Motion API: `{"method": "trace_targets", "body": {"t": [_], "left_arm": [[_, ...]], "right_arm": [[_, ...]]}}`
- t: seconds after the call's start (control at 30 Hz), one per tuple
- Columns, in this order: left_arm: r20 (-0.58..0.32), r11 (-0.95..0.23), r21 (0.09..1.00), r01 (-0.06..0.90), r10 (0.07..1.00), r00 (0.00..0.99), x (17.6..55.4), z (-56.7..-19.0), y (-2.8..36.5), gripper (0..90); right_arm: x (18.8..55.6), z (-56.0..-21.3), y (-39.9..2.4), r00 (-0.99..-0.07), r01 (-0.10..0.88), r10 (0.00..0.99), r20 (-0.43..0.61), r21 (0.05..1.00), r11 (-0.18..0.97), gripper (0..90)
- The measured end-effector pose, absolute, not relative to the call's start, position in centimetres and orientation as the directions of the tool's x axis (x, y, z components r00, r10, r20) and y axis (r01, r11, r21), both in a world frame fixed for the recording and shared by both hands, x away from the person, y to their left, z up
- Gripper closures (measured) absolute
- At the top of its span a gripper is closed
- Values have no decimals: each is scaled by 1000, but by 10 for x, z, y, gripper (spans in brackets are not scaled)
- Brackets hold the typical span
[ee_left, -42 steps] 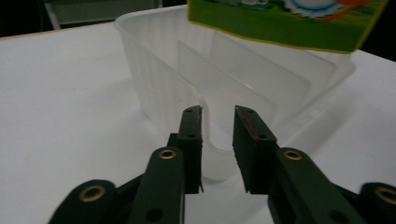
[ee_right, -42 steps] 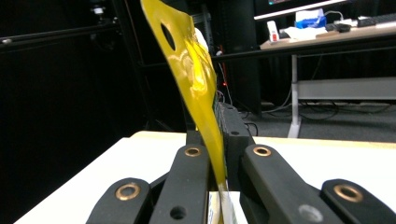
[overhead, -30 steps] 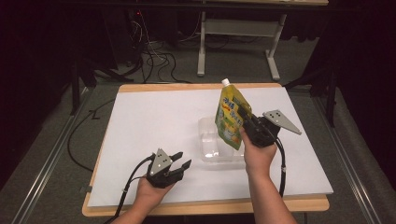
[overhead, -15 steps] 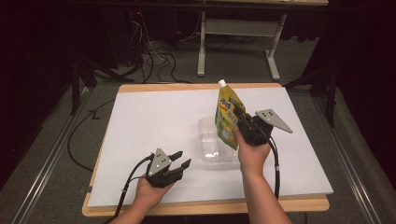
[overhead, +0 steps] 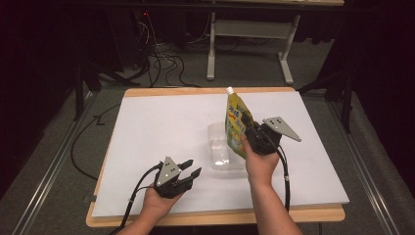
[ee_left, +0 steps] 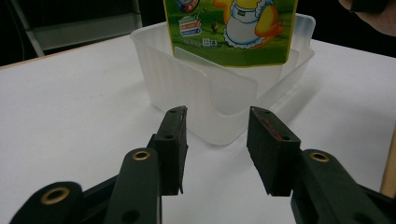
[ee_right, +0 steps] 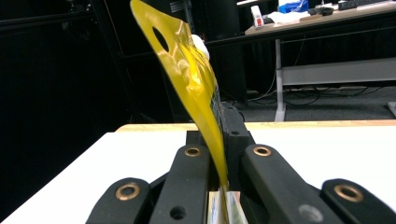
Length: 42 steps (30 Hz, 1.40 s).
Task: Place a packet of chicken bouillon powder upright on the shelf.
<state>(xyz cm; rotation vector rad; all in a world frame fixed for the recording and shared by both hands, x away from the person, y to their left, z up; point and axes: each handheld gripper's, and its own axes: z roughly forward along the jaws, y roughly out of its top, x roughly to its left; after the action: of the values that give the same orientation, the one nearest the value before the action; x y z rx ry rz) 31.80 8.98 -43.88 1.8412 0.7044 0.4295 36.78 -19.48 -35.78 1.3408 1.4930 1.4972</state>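
My right gripper (overhead: 248, 135) is shut on a yellow-green drink pouch (overhead: 235, 121) with a white cap, holding it upright with its bottom edge over a clear plastic container (overhead: 221, 152). In the right gripper view the pouch (ee_right: 189, 74) rises edge-on from between the closed jaws. My left gripper (overhead: 190, 168) rests near the table's front edge, left of the container. It is open with nothing between its jaws, which have just closed a little. In the left gripper view the container (ee_left: 205, 95) sits just past the fingertips, and the pouch (ee_left: 231, 28) hangs into it.
A white board (overhead: 156, 122) covers the wooden tabletop. Behind the table are a grey desk frame (overhead: 244, 29) and cables (overhead: 156, 63) on the floor. Metal rails run along both sides of the table.
My right gripper has shifted slightly left and down with the pouch, closer over the container. The left hand has stayed in place.
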Motion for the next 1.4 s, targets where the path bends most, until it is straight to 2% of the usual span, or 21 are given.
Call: {"method": "trace_targets", "body": {"t": [0.6, 1.4], "left_arm": [[-51, -253, 925, 283, 655, 754, 319, -441, 94, 581], [-82, -200, 925, 323, 725, 683, 319, -439, 127, 538]], "right_arm": [[365, -377, -206, -305, 213, 920, 244, 960, -184, 900], [356, -388, -206, -386, 255, 916, 110, 967, -8, 885]]}}
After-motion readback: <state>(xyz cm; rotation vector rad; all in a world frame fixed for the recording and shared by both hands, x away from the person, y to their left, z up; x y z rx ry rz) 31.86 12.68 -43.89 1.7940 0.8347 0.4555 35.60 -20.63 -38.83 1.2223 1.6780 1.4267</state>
